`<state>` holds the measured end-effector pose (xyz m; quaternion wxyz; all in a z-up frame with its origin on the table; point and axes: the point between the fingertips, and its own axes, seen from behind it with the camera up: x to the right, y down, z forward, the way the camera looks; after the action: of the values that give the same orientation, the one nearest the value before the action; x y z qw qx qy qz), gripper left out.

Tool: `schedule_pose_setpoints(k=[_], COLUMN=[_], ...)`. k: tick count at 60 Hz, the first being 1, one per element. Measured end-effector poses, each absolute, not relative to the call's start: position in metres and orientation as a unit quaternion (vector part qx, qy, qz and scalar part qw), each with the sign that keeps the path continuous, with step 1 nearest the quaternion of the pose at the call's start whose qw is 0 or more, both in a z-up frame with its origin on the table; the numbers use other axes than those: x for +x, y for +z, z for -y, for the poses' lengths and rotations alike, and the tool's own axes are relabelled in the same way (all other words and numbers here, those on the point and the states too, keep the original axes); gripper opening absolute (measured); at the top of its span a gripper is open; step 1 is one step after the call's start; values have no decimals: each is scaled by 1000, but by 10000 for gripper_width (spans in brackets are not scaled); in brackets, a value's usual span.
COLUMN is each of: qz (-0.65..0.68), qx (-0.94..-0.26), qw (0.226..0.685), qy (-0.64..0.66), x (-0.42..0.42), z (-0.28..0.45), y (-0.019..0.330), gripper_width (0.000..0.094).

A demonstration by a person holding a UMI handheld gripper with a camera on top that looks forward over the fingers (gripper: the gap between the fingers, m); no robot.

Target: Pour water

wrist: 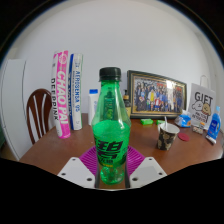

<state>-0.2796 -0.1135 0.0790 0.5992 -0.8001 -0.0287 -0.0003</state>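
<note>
Standing between the tool's pink pads, the green plastic bottle is hiding its own base and any contact, so I cannot tell the grip. Its label is unreadable. At ten o'clock, books are showing "DEADSPARK"; a framed photo is sitting at one o'clock on the wooden desk.

Tongs level, both fingers seemingly pressed against the green bottle.
</note>
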Motion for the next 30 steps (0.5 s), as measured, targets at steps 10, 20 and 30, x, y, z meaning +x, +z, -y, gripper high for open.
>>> schedule_pose_setpoints(k=[10,20,30], qz=[-5,-111,-249], qx=[-790,-750,-674], qw=[610,605,551], qy=[69,245,425], x=[-284,-288,-268], z=[108,87,54], y=[128,199,250], gripper_width=[335,336,334])
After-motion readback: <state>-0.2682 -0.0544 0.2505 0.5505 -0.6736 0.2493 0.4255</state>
